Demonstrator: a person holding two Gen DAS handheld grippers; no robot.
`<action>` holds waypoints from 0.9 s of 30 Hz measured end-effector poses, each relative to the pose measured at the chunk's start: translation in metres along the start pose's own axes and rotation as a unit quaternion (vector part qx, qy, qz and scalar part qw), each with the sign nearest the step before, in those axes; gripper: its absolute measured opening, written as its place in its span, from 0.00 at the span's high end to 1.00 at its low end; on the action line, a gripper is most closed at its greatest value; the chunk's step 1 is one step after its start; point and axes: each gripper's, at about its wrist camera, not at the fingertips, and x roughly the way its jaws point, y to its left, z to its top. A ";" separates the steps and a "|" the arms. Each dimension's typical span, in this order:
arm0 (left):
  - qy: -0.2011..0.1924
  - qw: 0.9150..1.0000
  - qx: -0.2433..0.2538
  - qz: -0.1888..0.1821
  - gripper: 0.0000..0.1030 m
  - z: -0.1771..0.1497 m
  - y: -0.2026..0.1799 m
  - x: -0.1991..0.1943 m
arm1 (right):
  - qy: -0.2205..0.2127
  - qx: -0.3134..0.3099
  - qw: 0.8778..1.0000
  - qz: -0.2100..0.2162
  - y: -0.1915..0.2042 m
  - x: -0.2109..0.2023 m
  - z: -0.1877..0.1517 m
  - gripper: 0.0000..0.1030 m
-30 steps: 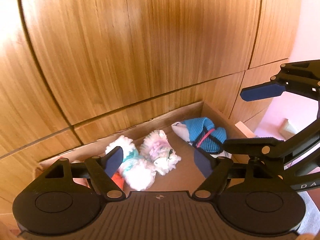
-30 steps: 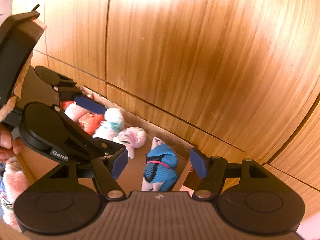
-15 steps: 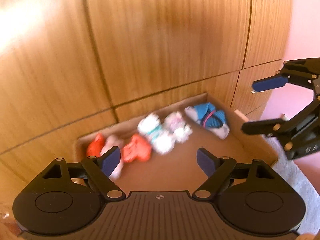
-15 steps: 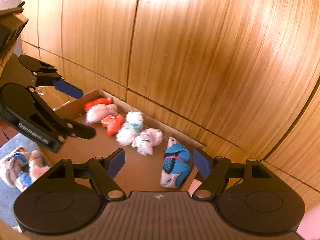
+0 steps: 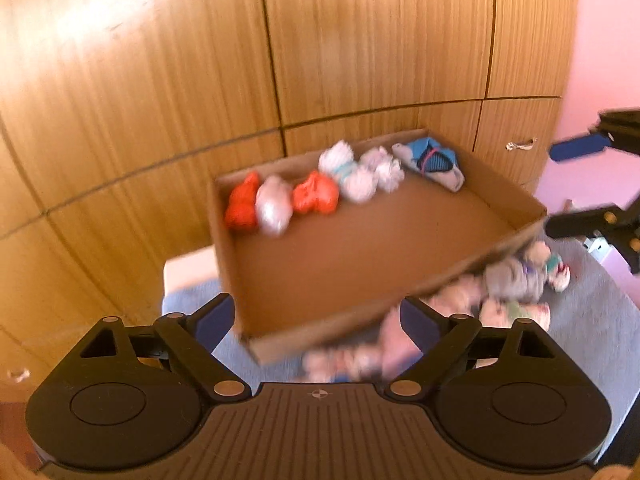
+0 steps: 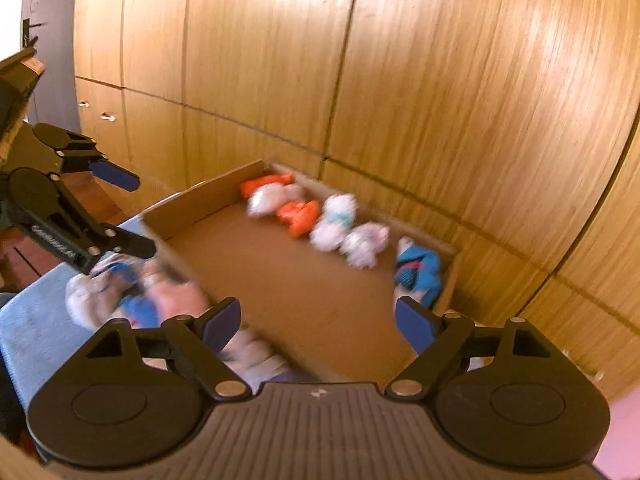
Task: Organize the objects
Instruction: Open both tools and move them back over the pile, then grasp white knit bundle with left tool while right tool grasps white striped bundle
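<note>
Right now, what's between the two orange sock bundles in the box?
A pale whitish-pink sock bundle sits between the two orange sock bundles, in the row along the cardboard box's far wall. Both wrist views show it, though blurred.

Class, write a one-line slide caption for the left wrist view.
Open left tool above a cardboard box holding rolled socks, more socks waiting outside.

A home, likely a bedroom: floor-to-ceiling wooden wardrobe doors with small drawer handles, a pink wall, and a blue-grey bedspread carrying rolled socks beside a cardboard box.
</note>
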 end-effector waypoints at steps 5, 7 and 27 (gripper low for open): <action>-0.006 0.999 -0.047 0.005 0.07 -0.032 0.009 -0.014 | -0.016 0.035 0.999 0.024 0.039 -0.015 -0.030 0.10; -0.002 0.998 -0.061 0.003 0.07 -0.042 0.010 -0.015 | -0.016 0.041 0.999 0.028 0.057 -0.014 -0.041 0.09; 0.022 0.990 -0.139 -0.009 0.07 -0.079 0.033 0.001 | 0.037 0.097 0.995 -0.005 0.105 0.023 -0.076 0.32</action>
